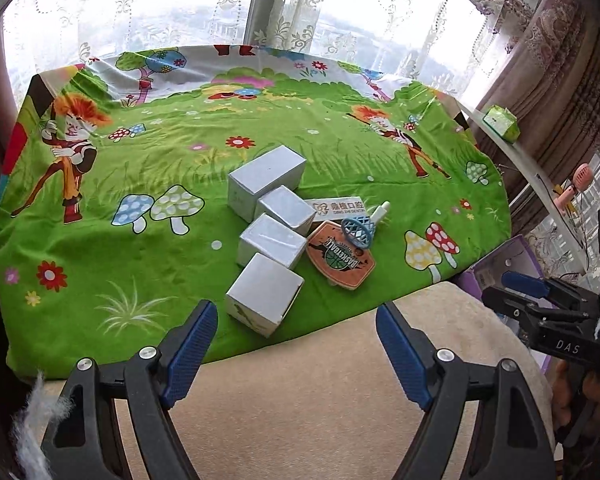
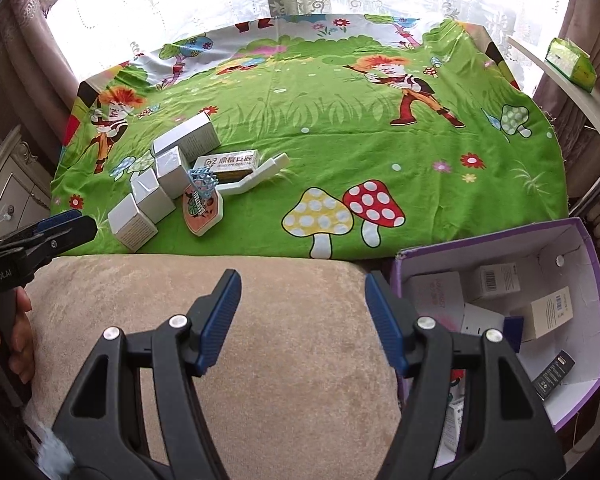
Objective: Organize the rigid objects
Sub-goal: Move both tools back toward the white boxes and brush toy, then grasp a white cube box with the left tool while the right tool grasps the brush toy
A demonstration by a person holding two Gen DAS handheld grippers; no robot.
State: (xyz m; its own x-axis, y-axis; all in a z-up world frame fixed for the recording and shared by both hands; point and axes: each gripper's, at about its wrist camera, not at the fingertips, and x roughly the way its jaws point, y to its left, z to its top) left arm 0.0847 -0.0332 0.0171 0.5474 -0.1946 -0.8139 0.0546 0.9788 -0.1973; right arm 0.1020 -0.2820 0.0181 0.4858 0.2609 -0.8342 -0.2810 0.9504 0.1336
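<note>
Several silver-white boxes [image 1: 265, 224] lie in a row on the green cartoon cloth [image 1: 140, 208]; they also show in the right wrist view [image 2: 156, 188]. Beside them lie a labelled dental box [image 1: 334, 208], an orange toy basketball board [image 1: 340, 258] with a blue hoop [image 1: 358, 232], and a white plastic piece [image 2: 256, 176]. My left gripper [image 1: 296, 336] is open and empty just before the nearest box [image 1: 262, 300]. My right gripper [image 2: 302, 316] is open and empty over the beige cushion [image 2: 220, 320], left of a purple box [image 2: 596, 300] holding several small cartons.
A green tissue pack [image 2: 570, 60] sits on a white ledge [image 2: 540, 64] at the right. Lace curtains and a window are behind the table. A pink fan [image 1: 576, 188] stands at the far right. A cabinet [image 2: 8, 184] is at the left.
</note>
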